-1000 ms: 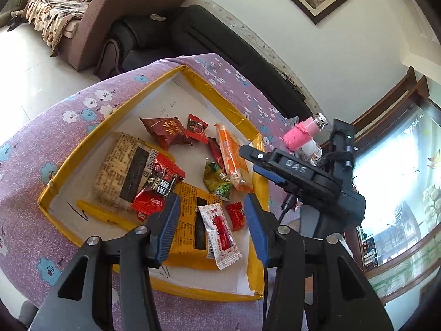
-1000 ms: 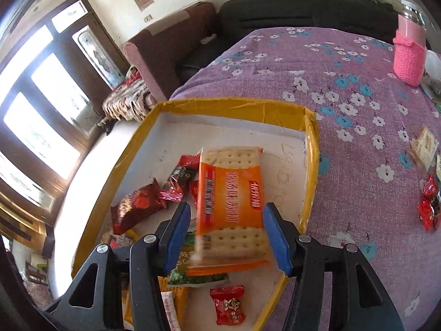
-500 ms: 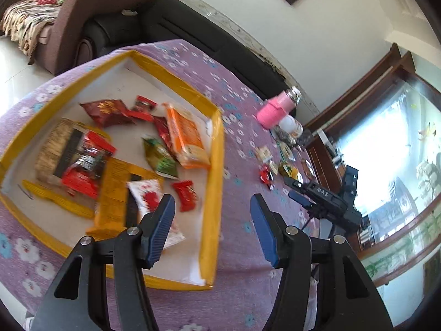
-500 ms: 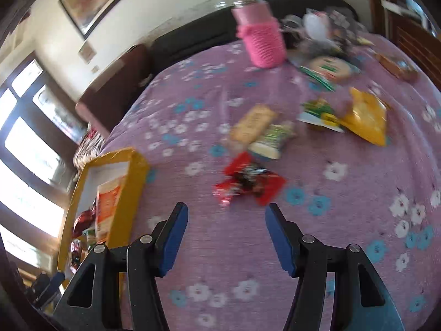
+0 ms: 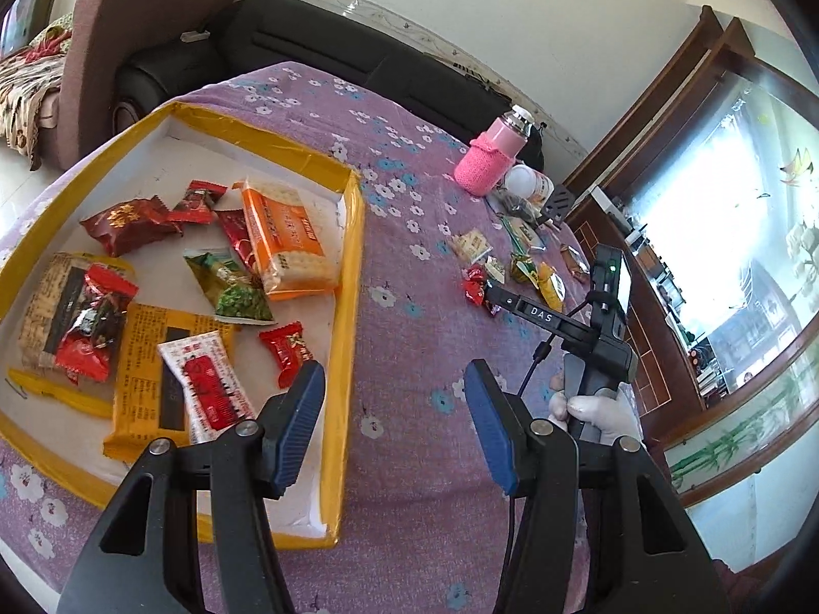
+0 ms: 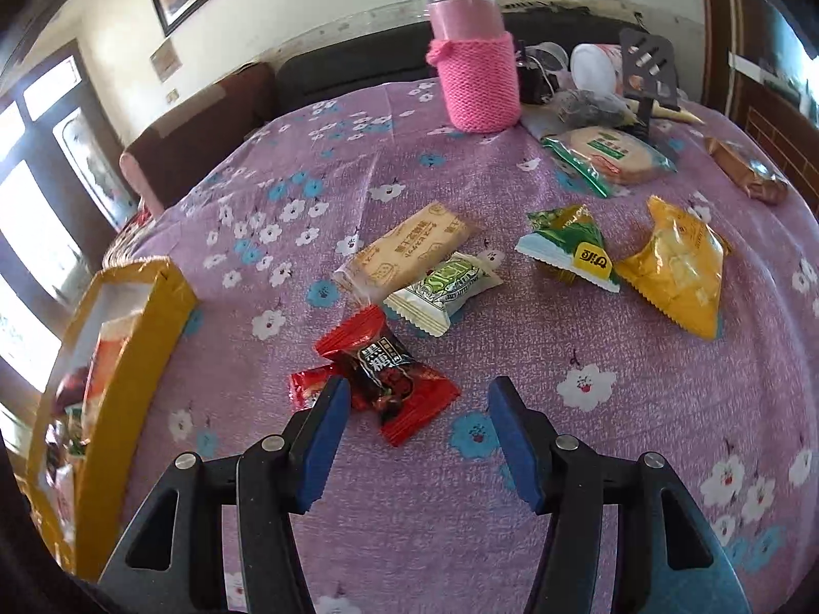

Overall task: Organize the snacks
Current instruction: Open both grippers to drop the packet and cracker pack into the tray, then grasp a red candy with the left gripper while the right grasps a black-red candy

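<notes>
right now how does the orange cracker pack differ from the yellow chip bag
The orange cracker pack lies inside the yellow-rimmed box, propped on other snacks; the yellow chip bag lies loose on the purple cloth. The pack is a flat rectangle with crackers showing at its ends; the bag is opaque, puffy and tapered. Both are sealed.

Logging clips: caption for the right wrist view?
Empty right claw hovers by a red candy packet on the purple floral tablecloth.

My left gripper hangs with fingers apart and empty over the yellow tray's near corner. My right gripper, fingers narrowing on nothing, tilts down well right of that tray, my gloved hand gripping its handle.
</notes>
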{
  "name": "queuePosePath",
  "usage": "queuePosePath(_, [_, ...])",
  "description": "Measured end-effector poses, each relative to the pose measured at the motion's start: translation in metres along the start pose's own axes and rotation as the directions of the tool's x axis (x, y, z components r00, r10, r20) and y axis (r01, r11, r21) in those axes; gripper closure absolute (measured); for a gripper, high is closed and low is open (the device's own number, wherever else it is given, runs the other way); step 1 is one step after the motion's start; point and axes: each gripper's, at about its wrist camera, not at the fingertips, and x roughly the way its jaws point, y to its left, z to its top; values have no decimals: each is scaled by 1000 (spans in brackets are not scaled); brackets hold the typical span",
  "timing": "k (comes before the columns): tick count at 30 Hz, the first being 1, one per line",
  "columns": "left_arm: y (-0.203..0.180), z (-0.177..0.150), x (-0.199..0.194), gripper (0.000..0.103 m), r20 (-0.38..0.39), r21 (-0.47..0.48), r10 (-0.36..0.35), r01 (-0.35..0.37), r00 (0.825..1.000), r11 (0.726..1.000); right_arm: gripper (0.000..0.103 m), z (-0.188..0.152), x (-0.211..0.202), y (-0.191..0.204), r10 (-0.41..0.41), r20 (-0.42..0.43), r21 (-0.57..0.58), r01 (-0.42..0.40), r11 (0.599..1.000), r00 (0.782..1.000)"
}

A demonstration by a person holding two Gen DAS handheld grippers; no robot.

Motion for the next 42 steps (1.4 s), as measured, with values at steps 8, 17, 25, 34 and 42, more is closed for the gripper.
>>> queuePosePath(8, [-27,0,35,47,-70,55,3,0,998,998,50,11,20,9,70,8,-51,-70,996,997])
queuePosePath(17, [-82,17,96,48,-131,251,48,-13,990,968,79,9,13,-7,166,-20,28,-166,986,986])
queuePosePath(25, [-116,49,181,48,-209,446,95,9,973,895,79,18,-7,-35,269,34,148,-271,951,963])
queuePosePath(34, [-128,39,232,73,-183,590,201,-56,962,806,79,19,1,-58,292,25,248,-288,925,956])
queuePosePath(42, [-124,38,208,85,-152,549,176,-65,972,833,79,16,0,-55,281,27,245,-279,929,959])
